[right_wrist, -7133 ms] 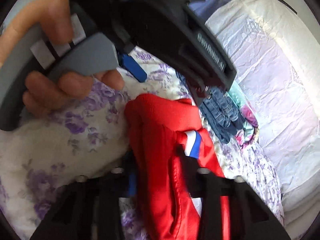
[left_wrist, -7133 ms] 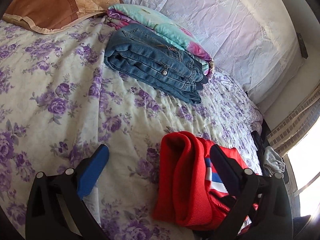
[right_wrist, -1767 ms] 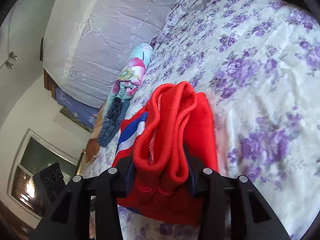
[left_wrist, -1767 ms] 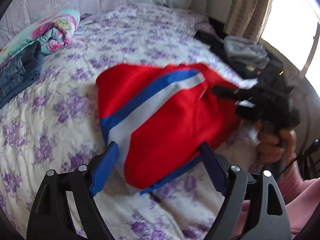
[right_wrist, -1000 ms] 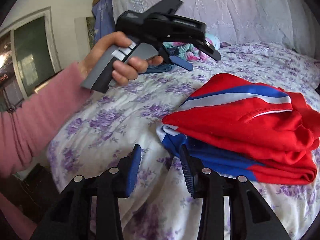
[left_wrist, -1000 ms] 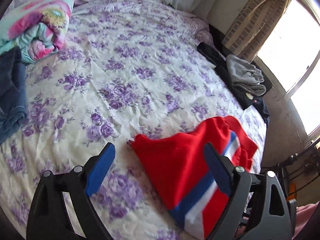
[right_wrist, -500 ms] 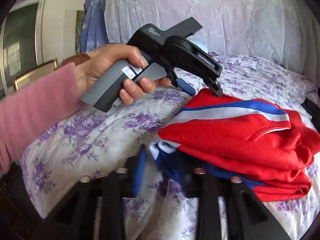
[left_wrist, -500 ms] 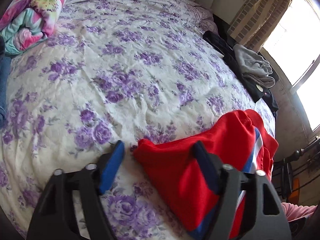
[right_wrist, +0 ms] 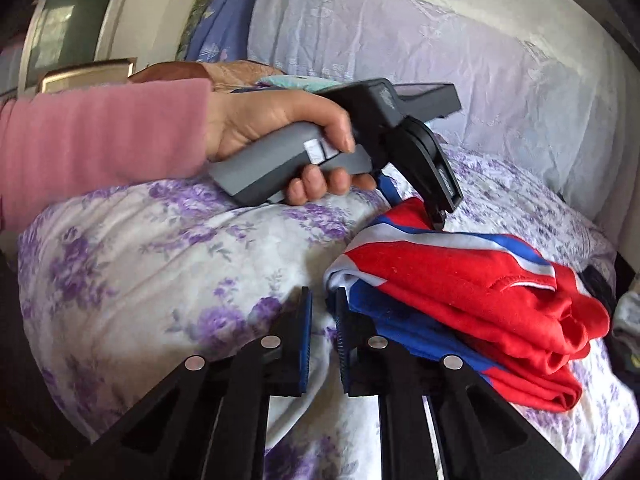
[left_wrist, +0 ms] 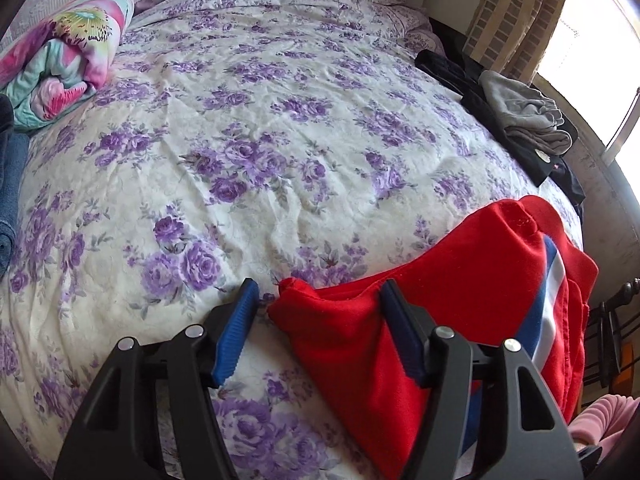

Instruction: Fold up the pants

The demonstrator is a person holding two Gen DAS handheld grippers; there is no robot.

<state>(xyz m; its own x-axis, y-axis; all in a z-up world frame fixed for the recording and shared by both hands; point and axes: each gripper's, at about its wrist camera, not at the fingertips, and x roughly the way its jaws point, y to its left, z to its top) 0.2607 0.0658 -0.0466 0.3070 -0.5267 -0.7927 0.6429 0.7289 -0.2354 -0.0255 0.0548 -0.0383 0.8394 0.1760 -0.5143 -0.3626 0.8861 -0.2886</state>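
Observation:
The red pants [left_wrist: 460, 292] with a blue and white side stripe lie bunched on the floral bed near its front edge; they also show in the right wrist view [right_wrist: 472, 280]. My left gripper [left_wrist: 320, 320] is open, its jaws astride a red corner of the pants. From the right wrist view, the left gripper [right_wrist: 412, 196] points down onto the far end of the pants. My right gripper [right_wrist: 323, 336] has its jaws narrowed to a small gap right at the white and blue corner of the pants, with no cloth visibly clamped between them.
The floral bedspread [left_wrist: 260, 140] covers the bed. Folded colourful bedding [left_wrist: 64, 56] and folded jeans [left_wrist: 8, 168] lie at far left. Grey and black clothes [left_wrist: 520, 116] lie at the bed's right side by a curtain. A pale headboard cover [right_wrist: 440, 40] stands behind.
Both grippers have moved down onto the pants lying on the bed. The left jaws have narrowed around a red corner; the right jaws have narrowed at the blue and white corner.

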